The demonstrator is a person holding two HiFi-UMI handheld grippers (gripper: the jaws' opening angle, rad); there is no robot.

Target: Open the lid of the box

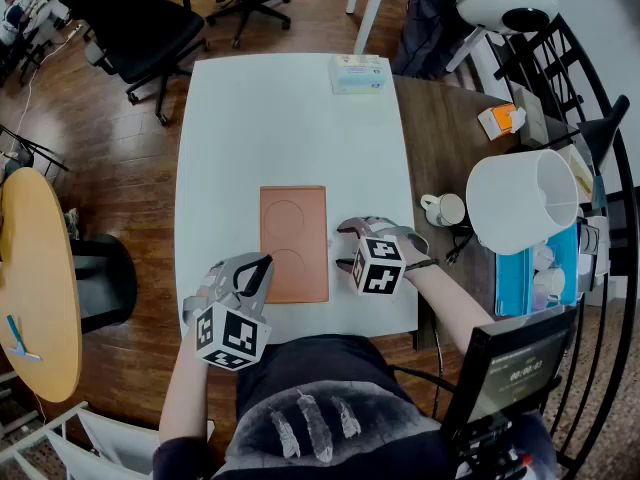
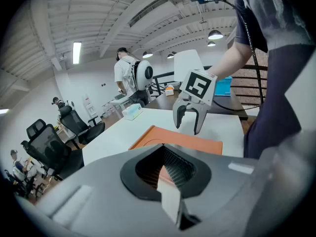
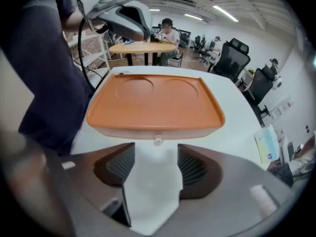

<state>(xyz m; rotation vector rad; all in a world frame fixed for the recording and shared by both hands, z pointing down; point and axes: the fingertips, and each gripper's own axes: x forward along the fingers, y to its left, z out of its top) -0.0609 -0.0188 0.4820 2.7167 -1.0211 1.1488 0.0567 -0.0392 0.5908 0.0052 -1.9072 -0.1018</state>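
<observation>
A flat orange box (image 1: pixel 293 243) lies near the front of the white table (image 1: pixel 290 118). Its lid (image 3: pixel 155 100), with two round dents, is down. My right gripper (image 1: pixel 345 246) stands open at the box's right side, jaws pointing at it. In the right gripper view a small clear tab (image 3: pixel 158 140) on the lid's edge sits just ahead of the right gripper (image 3: pixel 155 154), and nothing is between the pads. My left gripper (image 1: pixel 262 265) hovers off the box's front-left corner. It looks shut and empty in the left gripper view (image 2: pixel 165 157), which also shows the right gripper (image 2: pixel 190 122) over the far side of the box.
A tissue box (image 1: pixel 358 73) sits at the table's far edge. On the brown desk to the right stand a mug (image 1: pixel 443 209) and a big white lampshade (image 1: pixel 525 200). Office chairs (image 1: pixel 150 28) stand far left, and a round yellow table (image 1: pixel 40 278) is at the left.
</observation>
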